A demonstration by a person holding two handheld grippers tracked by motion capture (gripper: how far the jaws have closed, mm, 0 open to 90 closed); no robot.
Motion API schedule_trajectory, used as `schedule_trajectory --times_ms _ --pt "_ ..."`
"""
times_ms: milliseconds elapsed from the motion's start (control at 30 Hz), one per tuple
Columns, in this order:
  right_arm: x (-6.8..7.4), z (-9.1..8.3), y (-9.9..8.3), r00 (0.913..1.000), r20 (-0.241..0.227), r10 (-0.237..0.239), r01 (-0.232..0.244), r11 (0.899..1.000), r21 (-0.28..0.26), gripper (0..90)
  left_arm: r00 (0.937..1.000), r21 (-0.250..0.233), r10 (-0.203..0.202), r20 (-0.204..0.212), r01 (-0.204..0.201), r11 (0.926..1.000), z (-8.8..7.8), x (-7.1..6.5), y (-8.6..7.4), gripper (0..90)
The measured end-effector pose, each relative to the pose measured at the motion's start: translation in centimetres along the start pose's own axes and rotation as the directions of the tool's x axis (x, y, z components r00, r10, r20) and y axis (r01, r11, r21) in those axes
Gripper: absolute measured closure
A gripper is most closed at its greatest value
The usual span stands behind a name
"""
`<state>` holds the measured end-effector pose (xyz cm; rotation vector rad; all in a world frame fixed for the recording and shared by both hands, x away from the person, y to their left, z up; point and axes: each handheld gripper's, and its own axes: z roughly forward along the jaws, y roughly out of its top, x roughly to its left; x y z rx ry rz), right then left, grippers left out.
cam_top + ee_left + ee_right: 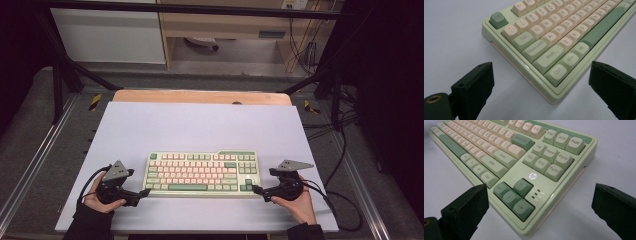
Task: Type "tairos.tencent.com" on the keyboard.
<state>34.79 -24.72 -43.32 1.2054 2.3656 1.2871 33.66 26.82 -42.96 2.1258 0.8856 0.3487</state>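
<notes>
**Taking the keyboard by both ends**

Gripping evenly at the two near corners looks like the step in hand. The pale green keyboard with cream and darker green keycaps [202, 173] lies flat on the white tabletop [200, 125], near the person's edge and roughly centred between the hands. The left gripper [145, 192] points at the keyboard's near left corner, its black jaws spread wide with nothing between the pads; in the left gripper view that corner, by the Ctrl key [557, 71], sits ahead of the gap. The right gripper [255, 189] mirrors it at the near right corner, jaws likewise spread and pinching nothing, with the arrow keys [514, 196] just ahead.

To do this well, I would slide each gripper forward until the case edge, not the keycaps, sits between the pads, then close both together. Uneven closing would likely twist the keyboard on the smooth surface. Pressing on keys risks popping a cap.
</notes>
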Motion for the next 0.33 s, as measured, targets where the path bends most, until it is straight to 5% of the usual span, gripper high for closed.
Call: schedule_trajectory --times_ms 333 --pt "0.01 -0.31 -0.15 1.0000 -0.007 0.002 -0.002 1.000 -0.008 0.4 1.0000 0.001 0.001 -0.001 -0.001 1.0000 0.10 0.03 -0.02 6.0"
